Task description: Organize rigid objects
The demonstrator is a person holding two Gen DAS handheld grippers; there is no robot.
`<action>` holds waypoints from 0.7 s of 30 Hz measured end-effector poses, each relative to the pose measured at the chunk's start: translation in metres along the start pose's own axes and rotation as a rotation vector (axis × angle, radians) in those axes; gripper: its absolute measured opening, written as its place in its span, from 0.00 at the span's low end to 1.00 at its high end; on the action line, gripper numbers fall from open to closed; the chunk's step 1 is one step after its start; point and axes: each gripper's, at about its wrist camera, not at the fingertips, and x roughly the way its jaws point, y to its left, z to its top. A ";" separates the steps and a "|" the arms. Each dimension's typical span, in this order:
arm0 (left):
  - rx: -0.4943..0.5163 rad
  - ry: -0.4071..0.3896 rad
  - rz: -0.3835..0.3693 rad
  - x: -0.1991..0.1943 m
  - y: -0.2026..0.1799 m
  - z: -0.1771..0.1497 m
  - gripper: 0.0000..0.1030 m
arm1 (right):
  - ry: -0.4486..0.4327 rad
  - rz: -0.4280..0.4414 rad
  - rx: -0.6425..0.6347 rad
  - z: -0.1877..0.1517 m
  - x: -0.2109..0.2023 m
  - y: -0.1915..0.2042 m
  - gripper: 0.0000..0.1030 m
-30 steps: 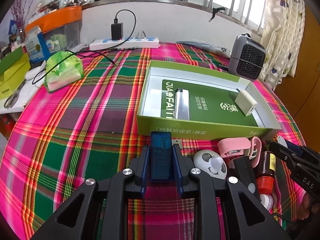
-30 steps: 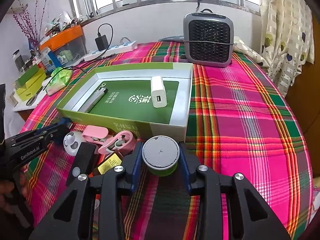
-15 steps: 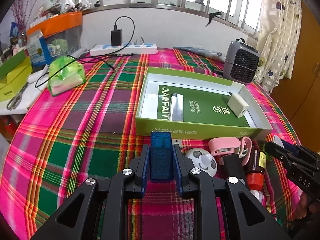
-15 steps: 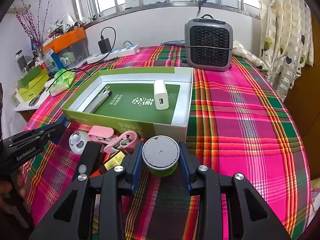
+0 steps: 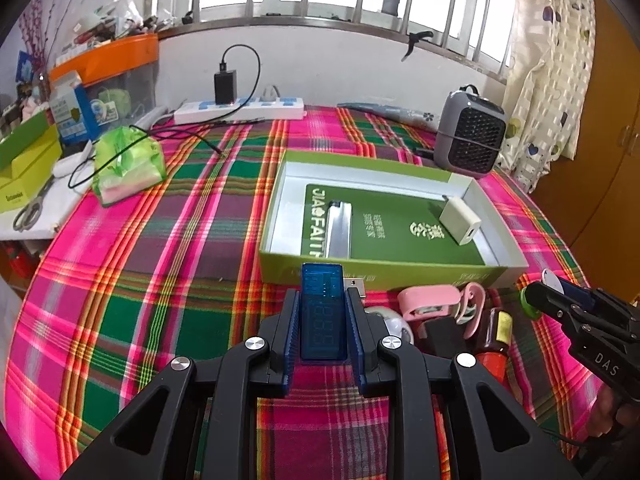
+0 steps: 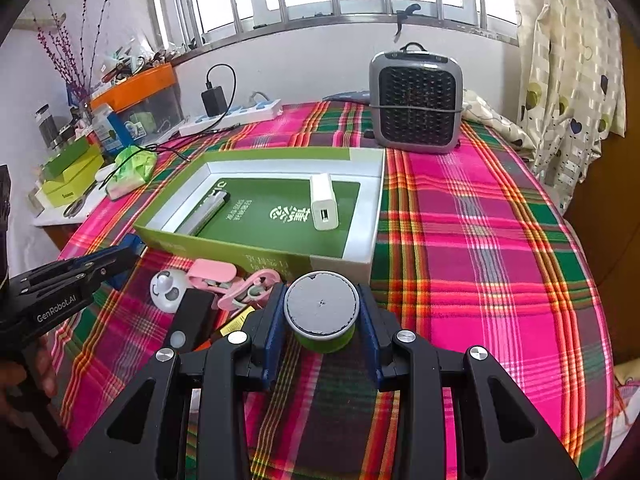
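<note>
Nearest, the left gripper (image 5: pixel 322 312) clamps a translucent blue USB meter (image 5: pixel 322 309), and the right gripper (image 6: pixel 321 312) clamps a green round container with a grey lid (image 6: pixel 321 309). Beyond them lies the shallow green cardboard box (image 6: pixel 256 250), holding a silver lighter (image 6: pixel 204 211) on its left and a white charger cube (image 6: pixel 323 200) on its right.

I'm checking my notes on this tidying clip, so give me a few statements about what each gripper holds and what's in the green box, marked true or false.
1. The left gripper is shut on a blue USB tester. True.
2. The right gripper is empty. False: it is shut on a small green jar with a grey lid.
3. A white charger lies in the green box. True.
4. The silver lighter lies on the cloth outside the box. False: it lies inside the box.
</note>
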 end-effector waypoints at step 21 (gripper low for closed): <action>0.009 -0.029 -0.003 0.025 -0.004 0.057 0.21 | -0.034 0.027 -0.074 0.055 0.018 0.014 0.34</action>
